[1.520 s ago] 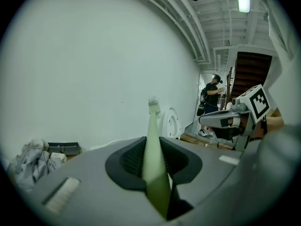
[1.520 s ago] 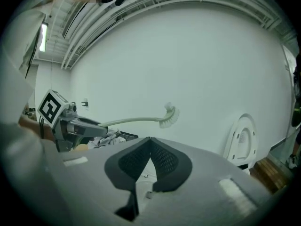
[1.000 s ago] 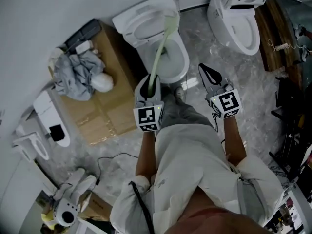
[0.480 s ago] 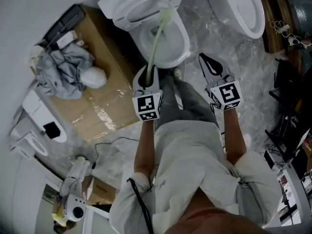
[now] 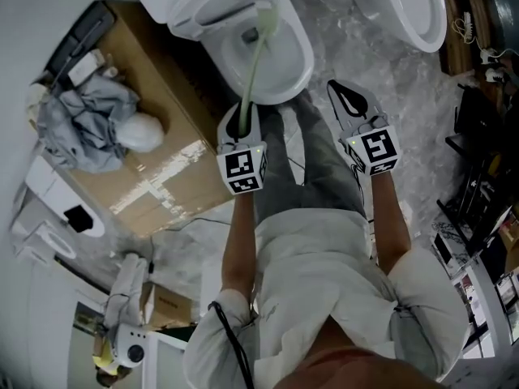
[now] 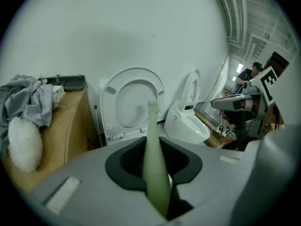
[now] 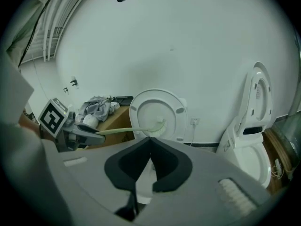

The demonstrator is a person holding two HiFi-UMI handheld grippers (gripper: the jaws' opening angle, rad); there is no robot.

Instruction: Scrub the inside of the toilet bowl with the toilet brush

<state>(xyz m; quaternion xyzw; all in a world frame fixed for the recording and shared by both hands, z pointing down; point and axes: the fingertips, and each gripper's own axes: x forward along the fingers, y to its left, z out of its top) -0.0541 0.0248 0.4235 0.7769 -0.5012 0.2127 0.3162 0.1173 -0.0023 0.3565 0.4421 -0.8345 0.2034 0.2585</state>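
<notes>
the left gripper point(image 5: 241, 124) has its jaws clamped on the pale green toilet brush point(image 5: 256, 51), its head down in the toilet bowl point(image 5: 302, 70). the right gripper point(image 5: 347, 108) is beside it, jaws together and empty. only the head view looks into the bowl; both gripper views show the brush head before the raised seat point(image 6: 134, 102).

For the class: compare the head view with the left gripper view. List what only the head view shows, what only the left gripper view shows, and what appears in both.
Only the head view: the inside of the white toilet bowl, with the head of the pale green toilet brush over its back part, and the person's light shirt.
Only the left gripper view: the left gripper close up, jaws shut on the brush handle, and the ribbed ceiling.
Both: the brush, the grey cloth on the brown cardboard box, and the second white toilet.
</notes>
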